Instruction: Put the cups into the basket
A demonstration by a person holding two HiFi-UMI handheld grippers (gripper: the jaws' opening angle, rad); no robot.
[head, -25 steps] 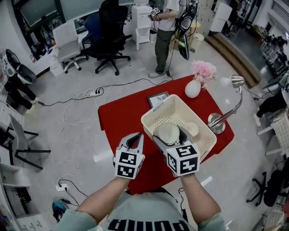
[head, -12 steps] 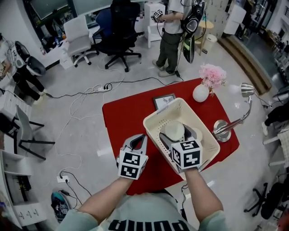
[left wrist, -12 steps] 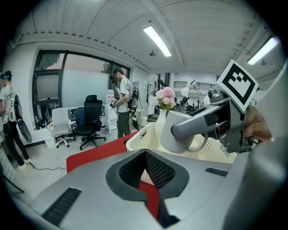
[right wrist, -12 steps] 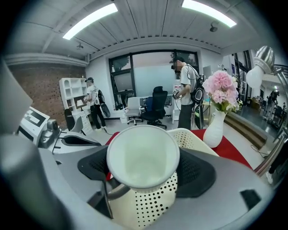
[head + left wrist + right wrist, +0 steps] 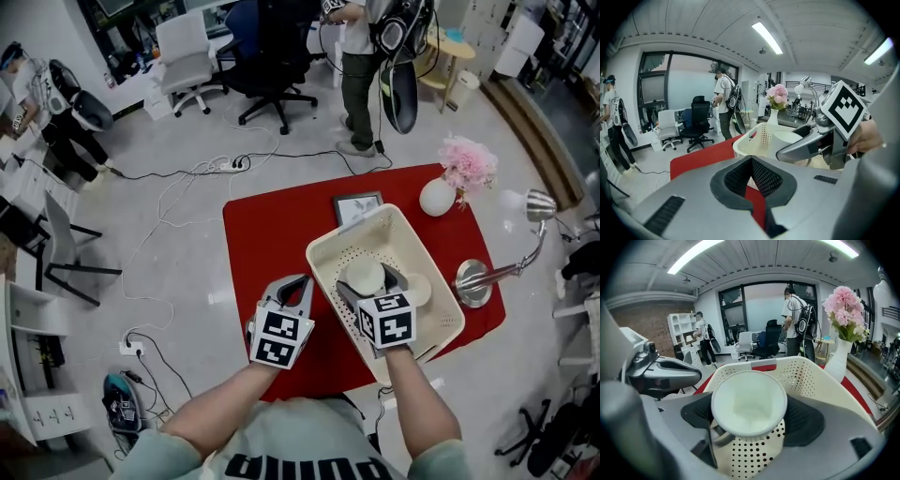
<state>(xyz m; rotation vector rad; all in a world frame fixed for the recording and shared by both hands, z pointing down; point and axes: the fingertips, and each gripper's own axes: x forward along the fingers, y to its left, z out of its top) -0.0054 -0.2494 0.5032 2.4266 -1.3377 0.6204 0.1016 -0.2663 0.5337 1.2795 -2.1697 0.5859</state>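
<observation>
A grey floor (image 5: 159, 141) is seen. At the upper left, a white office chair (image 5: 185, 52) and a black office chair (image 5: 272, 56) are placed.

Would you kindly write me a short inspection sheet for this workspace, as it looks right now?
Surface: red table, no spills seen.
Job's things: cream perforated basket on the table; one cup held over its inside; second cup already lying in it.
Clutter: picture frame, white vase with pink flowers, and desk lamp, all beside the basket.
Grippers: right gripper closed on the cup; left gripper shut, empty, above the table.
Cables: floor cables and a power strip beyond the table; none seen on it.
Surroundings: black office chair, white chair, a standing person.
</observation>
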